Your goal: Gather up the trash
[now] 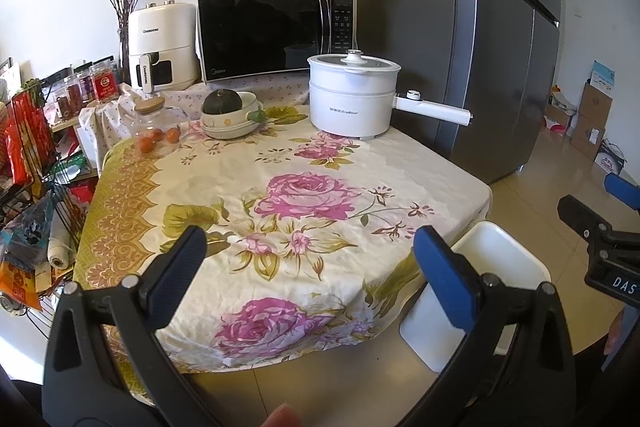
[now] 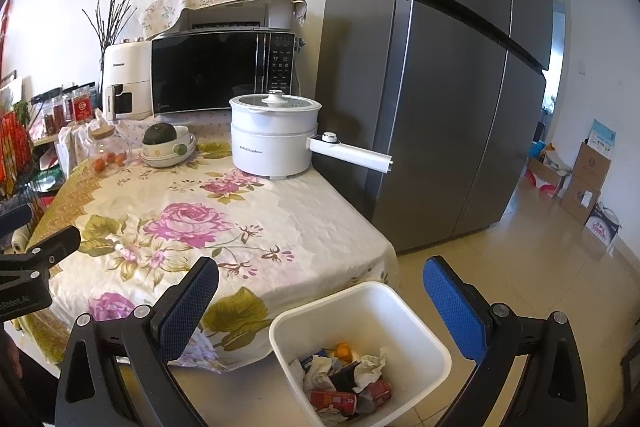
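1. From the left wrist view the white bin (image 1: 476, 291) is partly hidden behind the left gripper's blue finger (image 1: 448, 279), and nothing inside it can be seen.
2. The right wrist view looks down into the bin (image 2: 416, 331), which stands on the tiled floor just beside the table corner. In it lie crumpled tissues (image 2: 370, 367), red cans (image 2: 334, 401), an orange piece (image 2: 343, 350) and dark scraps — the bottom edge of the picture cuts off the lowest layer.
3. Print on the cans is too small to read.
4. The left gripper (image 1: 310, 259) is spread wide over the flowered tablecloth (image 1: 280, 163), holding nothing and touching nothing.
5. The right gripper (image 2: 320, 299) is also spread wide, empty, and hovers above the bin and the table edge; its body shows only at the far right edge of the left wrist view.
6. On the far side of the table stand a white pot (image 2: 272, 143) with a long handle, a bowl (image 2: 168, 153) with a dark squash, and a glass jar (image 2: 108, 151) — all well apart from both grippers.
7. A fingertip (image 1: 282, 417) shows blurred at the bottom of the left wrist view.
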Action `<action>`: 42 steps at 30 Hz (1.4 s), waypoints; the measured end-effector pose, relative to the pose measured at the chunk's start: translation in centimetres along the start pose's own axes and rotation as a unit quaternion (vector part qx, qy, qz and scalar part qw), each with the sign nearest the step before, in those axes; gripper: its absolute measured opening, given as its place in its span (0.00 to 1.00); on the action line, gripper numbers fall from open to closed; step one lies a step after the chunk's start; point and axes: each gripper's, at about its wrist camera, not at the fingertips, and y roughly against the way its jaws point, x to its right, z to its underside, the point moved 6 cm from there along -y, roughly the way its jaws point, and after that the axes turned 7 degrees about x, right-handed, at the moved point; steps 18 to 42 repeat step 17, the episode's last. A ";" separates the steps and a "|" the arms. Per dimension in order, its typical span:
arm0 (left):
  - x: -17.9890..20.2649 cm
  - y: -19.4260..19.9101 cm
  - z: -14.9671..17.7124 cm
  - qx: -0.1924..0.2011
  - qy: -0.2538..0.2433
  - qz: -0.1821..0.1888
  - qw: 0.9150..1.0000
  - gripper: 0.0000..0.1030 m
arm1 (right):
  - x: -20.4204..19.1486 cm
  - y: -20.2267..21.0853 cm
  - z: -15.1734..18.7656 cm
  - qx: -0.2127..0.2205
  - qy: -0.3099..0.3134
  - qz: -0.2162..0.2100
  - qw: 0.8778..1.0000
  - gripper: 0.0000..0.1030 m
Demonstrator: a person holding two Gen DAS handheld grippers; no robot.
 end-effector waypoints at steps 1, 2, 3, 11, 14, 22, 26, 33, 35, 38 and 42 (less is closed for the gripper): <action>0.0 0.0 0.0 0.000 0.000 0.001 1.000 1.00 | 0.0 0.0 0.0 0.001 -0.001 0.000 1.000 1.00; 0.0 0.0 0.0 0.000 0.001 0.001 1.000 1.00 | 0.0 0.0 0.0 0.002 0.000 0.001 1.000 1.00; -0.1 0.0 -0.1 0.000 0.001 -0.001 1.000 1.00 | 0.0 0.0 -0.1 0.003 0.000 0.001 1.000 1.00; -0.1 0.2 -0.3 0.003 0.003 -0.006 1.000 1.00 | 0.1 -0.1 -0.1 0.004 0.001 0.001 1.000 1.00; 0.1 0.2 -0.2 0.001 0.000 -0.005 1.000 1.00 | 0.1 -0.1 -0.1 0.004 0.001 0.000 1.000 1.00; 0.2 -0.1 -0.4 -0.009 -0.005 0.003 1.000 1.00 | -0.2 -0.2 0.0 -0.002 0.005 -0.008 1.000 1.00; 0.2 -0.1 -0.4 -0.009 -0.005 0.003 1.000 1.00 | -0.2 -0.2 0.0 -0.002 0.005 -0.008 1.000 1.00; 0.2 -0.1 -0.4 -0.009 -0.005 0.003 1.000 1.00 | -0.2 -0.2 0.0 -0.002 0.005 -0.008 1.000 1.00; 0.2 -0.1 -0.4 -0.009 -0.005 0.003 1.000 1.00 | -0.2 -0.2 0.0 -0.002 0.005 -0.008 1.000 1.00; 0.2 -0.1 -0.4 -0.009 -0.005 0.003 1.000 1.00 | -0.2 -0.2 0.0 -0.002 0.005 -0.008 1.000 1.00; 0.2 -0.1 -0.4 -0.009 -0.005 0.003 1.000 1.00 | -0.2 -0.2 0.0 -0.002 0.005 -0.008 1.000 1.00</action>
